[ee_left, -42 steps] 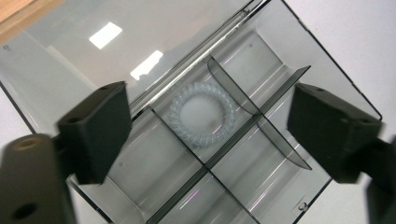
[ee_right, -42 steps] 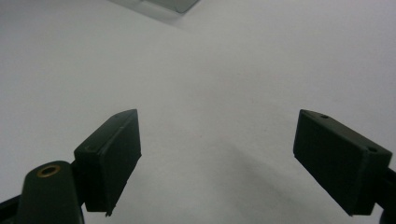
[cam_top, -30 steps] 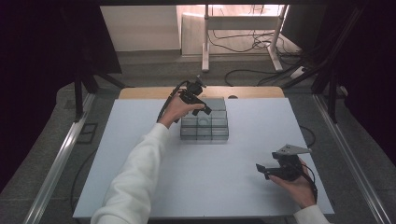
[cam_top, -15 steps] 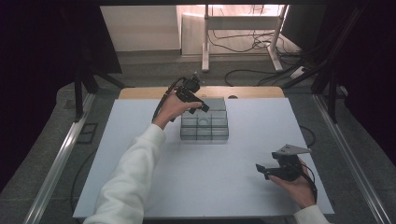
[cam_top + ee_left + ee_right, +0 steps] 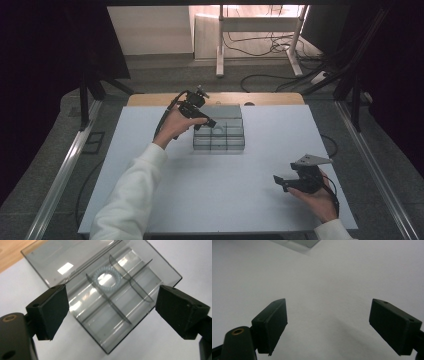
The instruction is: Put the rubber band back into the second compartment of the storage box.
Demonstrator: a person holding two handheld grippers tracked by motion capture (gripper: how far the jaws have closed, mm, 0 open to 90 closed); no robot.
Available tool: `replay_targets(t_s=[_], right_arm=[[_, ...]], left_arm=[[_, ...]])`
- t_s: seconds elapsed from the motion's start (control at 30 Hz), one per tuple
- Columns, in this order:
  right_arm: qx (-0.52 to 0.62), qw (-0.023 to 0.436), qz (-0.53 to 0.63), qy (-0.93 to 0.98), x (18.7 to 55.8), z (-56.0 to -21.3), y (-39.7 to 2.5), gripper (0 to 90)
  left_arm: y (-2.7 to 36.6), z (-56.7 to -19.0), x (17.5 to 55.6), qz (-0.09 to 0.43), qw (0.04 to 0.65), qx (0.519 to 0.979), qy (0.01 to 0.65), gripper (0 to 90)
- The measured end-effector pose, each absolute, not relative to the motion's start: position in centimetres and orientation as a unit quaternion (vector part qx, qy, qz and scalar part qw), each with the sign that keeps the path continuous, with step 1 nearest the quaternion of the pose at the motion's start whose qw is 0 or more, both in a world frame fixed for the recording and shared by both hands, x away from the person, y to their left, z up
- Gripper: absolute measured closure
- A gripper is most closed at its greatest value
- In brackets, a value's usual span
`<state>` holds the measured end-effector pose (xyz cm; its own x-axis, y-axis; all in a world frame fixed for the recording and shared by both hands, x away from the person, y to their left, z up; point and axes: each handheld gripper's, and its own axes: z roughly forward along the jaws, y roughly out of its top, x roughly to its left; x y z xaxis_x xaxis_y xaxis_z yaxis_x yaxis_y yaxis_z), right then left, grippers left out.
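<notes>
White surface point(image 5: 220, 195) fills most of the high view, wooden edge at the far side, dark floor and cables beyond. Clear divided box point(image 5: 219, 131) sits on the surface toward the far middle, lid open and lying back behind it. Left gripper view: box point(image 5: 107, 295) lies right below and ahead of the left tongs point(image 5: 111, 310), between the two jaws in the frame, not touched by them. Pale blue coiled ring point(image 5: 107, 279) rests in one middle compartment on the lid side of the box, ahead of the tongs, touching a divider. Other compartments look bare. Left tongs point(image 5: 210, 122) hang over the box's left far part in the high view, jaws wide apart, holding nothing. Left hand point(image 5: 175, 125) grips the handle, white sleeve point(image 5: 130, 195) runs back to the near edge. Right tongs point(image 5: 278, 181) are well apart from the box, near the right near corner of the surface, just above or on it, cannot tell which. Right gripper view: right tongs point(image 5: 327, 325) wide open, nothing between the jaws, bare surface ahead, a box corner point(image 5: 298, 243) far ahead at the top edge. Right hand point(image 5: 315, 197) holds it from below, grey plate point(image 5: 311, 161) on top.
</notes>
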<state>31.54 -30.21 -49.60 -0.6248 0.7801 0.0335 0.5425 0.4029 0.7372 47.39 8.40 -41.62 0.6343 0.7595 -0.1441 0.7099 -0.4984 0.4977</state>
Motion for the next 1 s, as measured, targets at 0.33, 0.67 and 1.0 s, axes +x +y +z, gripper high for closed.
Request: replay_targets(t_s=[0.33,0.67,1.0], right_arm=[[0.401,0.160,0.369,0.823,31.6,-49.6,-30.0,15.5],[0.398,0.162,0.367,0.825,31.8,-49.5,-29.6,15.5],[0.399,0.163,0.366,0.825,31.7,-49.5,-29.7,15.5]], left_arm=[[10.6,-42.0,45.2,0.050,0.264,0.859,0.435,12.0],[13.1,-42.4,41.4,0.058,0.272,0.854,0.439,12.5],[14.5,-42.8,36.9,0.068,0.262,0.859,0.435,12.2]])
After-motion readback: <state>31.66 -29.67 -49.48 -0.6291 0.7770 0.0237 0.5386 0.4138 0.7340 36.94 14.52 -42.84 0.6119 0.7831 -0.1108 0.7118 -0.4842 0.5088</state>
